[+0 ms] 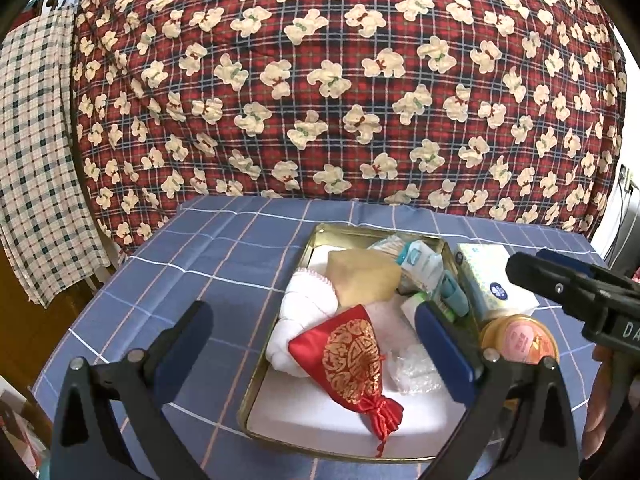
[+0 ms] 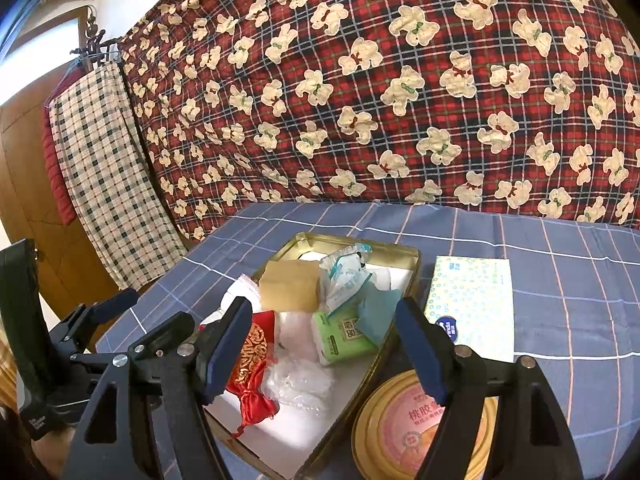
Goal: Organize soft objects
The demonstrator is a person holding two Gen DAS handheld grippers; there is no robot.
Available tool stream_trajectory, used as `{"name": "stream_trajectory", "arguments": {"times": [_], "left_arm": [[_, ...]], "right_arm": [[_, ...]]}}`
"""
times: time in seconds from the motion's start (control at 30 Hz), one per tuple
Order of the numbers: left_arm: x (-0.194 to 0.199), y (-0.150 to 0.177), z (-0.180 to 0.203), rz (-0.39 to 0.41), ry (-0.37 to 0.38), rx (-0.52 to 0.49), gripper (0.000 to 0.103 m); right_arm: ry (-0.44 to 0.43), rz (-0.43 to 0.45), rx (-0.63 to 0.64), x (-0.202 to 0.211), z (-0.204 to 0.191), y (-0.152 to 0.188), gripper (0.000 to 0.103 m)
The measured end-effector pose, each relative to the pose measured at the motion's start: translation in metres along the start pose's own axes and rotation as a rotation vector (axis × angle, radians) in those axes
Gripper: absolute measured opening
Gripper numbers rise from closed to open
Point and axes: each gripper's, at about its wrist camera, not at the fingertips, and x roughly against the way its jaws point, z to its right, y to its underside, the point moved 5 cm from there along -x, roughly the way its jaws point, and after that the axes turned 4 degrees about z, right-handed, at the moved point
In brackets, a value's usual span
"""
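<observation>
The left gripper (image 1: 316, 340) has its fingers (image 1: 444, 344) spread wide, and nothing is held between them. The right gripper (image 2: 324, 344) also has its fingers (image 2: 420, 350) spread wide, and they hold nothing. Both hang over a gold tin tray (image 1: 316, 236) that sits on a worktop with a blue checked cloth (image 1: 192, 248). The soft things lie inside the tray. A red pouch (image 1: 352, 364) with gold patterns lies just ahead of the left fingers, between them. A white knitted cloth (image 1: 298, 304) touches the pouch on its left side. A yellow sponge (image 1: 364, 280) lies past the pouch, farther from the fingers. Some clear crinkly plastic (image 1: 412, 368) lies right beside the pouch, near the left gripper's right finger. A green tissue pack (image 2: 344, 336) sits between the right fingers, with a teal packet (image 2: 376, 312) touching it and a pale wipe packet (image 2: 344, 276) just behind. Outside the tray, past the right gripper's right finger, lies a white tissue pack with little rings (image 2: 472, 304) on it. A round tin with a pink lid (image 2: 404, 428) sits close under that same finger, just beside the tray. Behind the worktop hangs a red checked blanket with bears (image 1: 340, 80).
</observation>
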Motion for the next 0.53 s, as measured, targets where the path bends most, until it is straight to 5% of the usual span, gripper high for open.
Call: {"name": "stream_trajectory", "arguments": {"times": [0.53], "left_arm": [[0.0001, 0.0015, -0.0014, 0.005, -0.014, -0.008, 0.102]], "right_arm": [[-0.001, -0.012, -0.009, -0.0044, 0.0011, 0.0039, 0.076]]}}
